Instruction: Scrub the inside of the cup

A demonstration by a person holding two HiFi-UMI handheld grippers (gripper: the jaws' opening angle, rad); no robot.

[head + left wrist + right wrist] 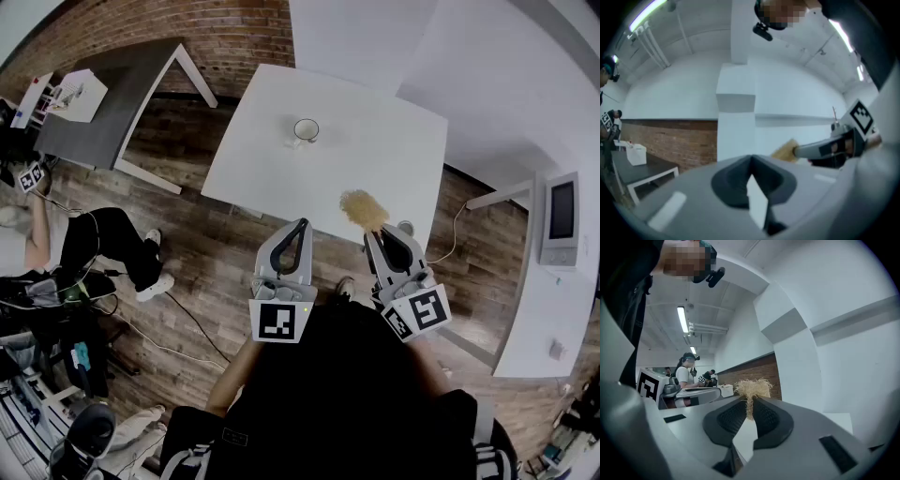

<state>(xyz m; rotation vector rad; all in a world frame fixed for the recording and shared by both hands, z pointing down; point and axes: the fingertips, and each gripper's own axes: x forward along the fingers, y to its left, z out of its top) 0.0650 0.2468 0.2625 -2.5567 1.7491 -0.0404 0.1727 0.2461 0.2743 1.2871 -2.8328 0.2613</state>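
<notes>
A white cup stands upright on the white table, toward its far side. Both grippers hover before the table's near edge, well short of the cup. My left gripper is shut with nothing between its jaws. My right gripper is shut on a straw-coloured scrubber, whose frayed tuft sticks out beyond the jaw tips. The left gripper view shows the scrubber and the right gripper from the side. The cup is not in either gripper view.
A dark table with a white box stands at the left by the brick wall. A person sits on the floor at the left among cables. A white counter with a screen runs along the right.
</notes>
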